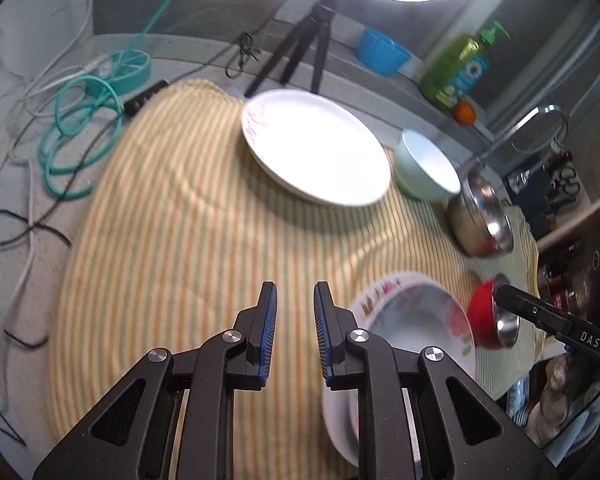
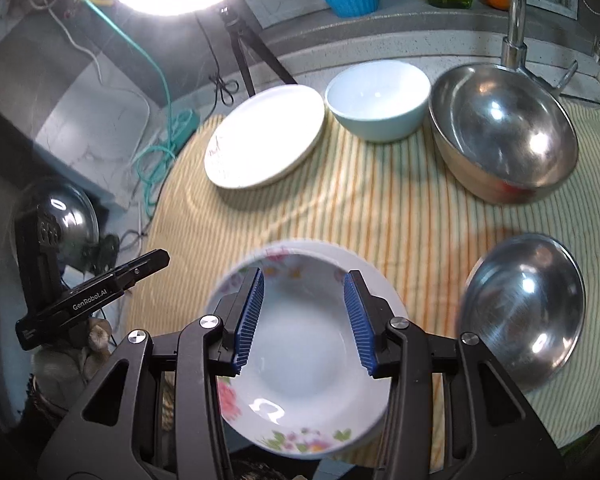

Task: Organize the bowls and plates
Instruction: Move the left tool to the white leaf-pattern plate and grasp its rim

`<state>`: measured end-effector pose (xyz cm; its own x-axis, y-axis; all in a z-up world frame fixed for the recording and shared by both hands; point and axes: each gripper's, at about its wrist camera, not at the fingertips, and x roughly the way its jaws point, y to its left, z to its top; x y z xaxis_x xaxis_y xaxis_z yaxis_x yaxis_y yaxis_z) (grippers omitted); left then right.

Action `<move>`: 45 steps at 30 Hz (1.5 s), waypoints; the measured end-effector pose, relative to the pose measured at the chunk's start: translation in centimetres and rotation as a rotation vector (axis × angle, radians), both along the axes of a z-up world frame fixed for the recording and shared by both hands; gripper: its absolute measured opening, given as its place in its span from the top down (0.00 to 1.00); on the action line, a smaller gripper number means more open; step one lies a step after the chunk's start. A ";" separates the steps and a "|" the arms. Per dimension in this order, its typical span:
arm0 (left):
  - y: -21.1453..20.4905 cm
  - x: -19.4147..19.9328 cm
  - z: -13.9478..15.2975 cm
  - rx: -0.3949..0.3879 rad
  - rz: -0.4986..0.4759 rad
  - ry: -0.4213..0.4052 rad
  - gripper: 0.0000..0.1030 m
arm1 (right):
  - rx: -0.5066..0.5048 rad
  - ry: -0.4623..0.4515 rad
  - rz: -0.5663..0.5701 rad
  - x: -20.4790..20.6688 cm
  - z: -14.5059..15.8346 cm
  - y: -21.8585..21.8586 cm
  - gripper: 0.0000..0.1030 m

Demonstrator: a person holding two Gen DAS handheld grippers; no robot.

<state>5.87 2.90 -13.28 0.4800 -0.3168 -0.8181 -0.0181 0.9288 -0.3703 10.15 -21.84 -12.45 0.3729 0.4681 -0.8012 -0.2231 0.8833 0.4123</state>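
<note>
Right gripper (image 2: 304, 312) jaws wide, straddling flower-printed white ceramic bowl (image 2: 300, 380), pads clear of rim both sides; bowl sits on white plate (image 2: 374, 276). Glazed, slick, brittle, moderately heavy: likely best pinched at rim wall. Left gripper (image 1: 295, 334) jaws narrow, empty, bowl just right. Plate mostly hidden; motion blur softens edges.

Cloth (image 2: 380, 216): yellow-orange and white stripes. Plate (image 2: 264, 136): white. Bowl (image 2: 380, 100): pale blue. Floral bowl (image 2: 300, 360): white, pink-green flower print. Small bowl (image 1: 488, 316): red outside, steel inside. Gripper pads (image 2: 250, 320): blue, ribbed.
</note>
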 end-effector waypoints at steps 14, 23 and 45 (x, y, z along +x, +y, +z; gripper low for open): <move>4.0 10.6 0.4 0.024 -0.002 -0.070 0.83 | 0.080 0.031 -0.105 8.2 -0.9 3.0 0.58; 2.5 16.4 -1.5 0.086 -0.077 -0.059 0.80 | 0.011 0.125 -0.151 12.0 -4.0 3.9 0.58; 3.3 19.9 -4.7 0.010 -0.120 0.027 0.88 | -0.017 0.189 -0.138 15.2 -7.1 5.8 0.85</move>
